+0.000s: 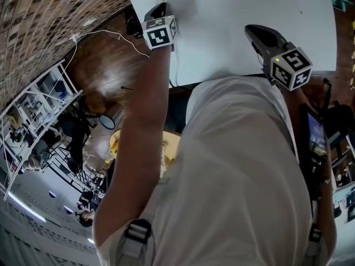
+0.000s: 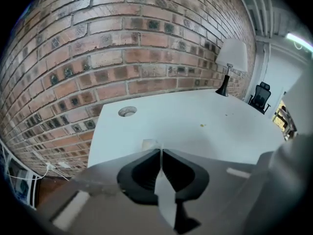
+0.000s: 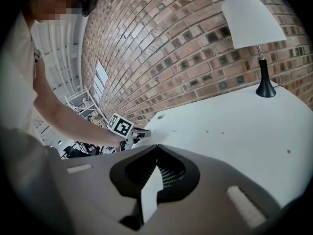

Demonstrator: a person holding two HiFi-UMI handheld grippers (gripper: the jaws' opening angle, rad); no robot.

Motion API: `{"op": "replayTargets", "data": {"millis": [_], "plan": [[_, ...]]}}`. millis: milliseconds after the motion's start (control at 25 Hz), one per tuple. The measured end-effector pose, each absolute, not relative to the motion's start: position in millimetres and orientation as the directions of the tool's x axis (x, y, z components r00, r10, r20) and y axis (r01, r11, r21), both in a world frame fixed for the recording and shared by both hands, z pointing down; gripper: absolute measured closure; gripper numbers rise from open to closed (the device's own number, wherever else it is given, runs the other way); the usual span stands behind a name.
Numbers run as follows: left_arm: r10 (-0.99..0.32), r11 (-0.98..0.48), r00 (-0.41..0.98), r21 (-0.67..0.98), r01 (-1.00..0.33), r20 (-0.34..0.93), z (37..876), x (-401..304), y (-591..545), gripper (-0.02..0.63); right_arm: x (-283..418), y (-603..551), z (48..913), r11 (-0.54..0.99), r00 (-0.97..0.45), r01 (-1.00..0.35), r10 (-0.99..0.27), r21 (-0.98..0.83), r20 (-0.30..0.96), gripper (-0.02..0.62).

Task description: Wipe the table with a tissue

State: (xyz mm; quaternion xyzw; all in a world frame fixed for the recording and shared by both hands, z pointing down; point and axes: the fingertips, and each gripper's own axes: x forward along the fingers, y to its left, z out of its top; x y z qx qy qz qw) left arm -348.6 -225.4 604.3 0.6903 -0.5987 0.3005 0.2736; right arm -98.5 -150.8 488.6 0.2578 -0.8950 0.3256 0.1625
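Tissue: a small pale scrap of thin tissue [image 2: 149,144] pokes out past the tips of your left gripper [image 2: 160,152], over the near left part of the table. None of the views shows whether it presses on the surface.
Left gripper: its dark jaws are pressed together on the tissue, pinching it at the very tips. In the head view it sits at the table's left edge, angled down.
Right gripper: your right gripper [image 3: 156,147] has its jaws closed tip to tip with nothing between them. It hangs over the near edge of the table, well apart from the left one.
Table: the smooth white rectangular table [image 2: 210,131] carries a few tiny dark specks [image 3: 222,132] on its top, and a round cable hole [image 2: 127,111] near the corner beyond your left gripper.
Lamp: a white-shaded lamp on a slim black stem and base [image 3: 254,18] stands upright at the far end of the table, by the wall.
Wall: a red brick wall [image 2: 122,48] runs along the far side of the table.
Floor: on the dark wooden floor [image 1: 105,65], a thin white cable [image 1: 111,33] trails to your left.
Beyond: a white metal shelving rack [image 1: 33,104] stands to your left, and a black office chair [image 2: 260,96] past the lamp end.
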Motion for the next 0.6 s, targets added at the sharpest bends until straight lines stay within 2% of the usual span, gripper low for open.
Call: {"op": "replayTargets", "data": {"millis": [280, 400, 600], "plan": [[-0.637, -0.168, 0.227, 0.155, -0.974, 0.737, 600, -317, -223, 0.588, -102, -147, 484, 0.664, -0.811, -0.571, -0.367, -0.483, 0.455, 0.588], [-0.68, -0.154, 0.266, 0.222, -0.963, 0.683, 592, -315, -221, 0.586, -104, -145, 481, 0.659, -0.803, -0.585, -0.386, -0.473, 0.455, 0.588], [-0.732, -0.158, 0.272, 0.233, -0.959, 0.624, 569, -311, -195, 0.586, -105, -139, 473, 0.651, -0.789, -0.608, -0.429, -0.455, 0.44, 0.588]]}}
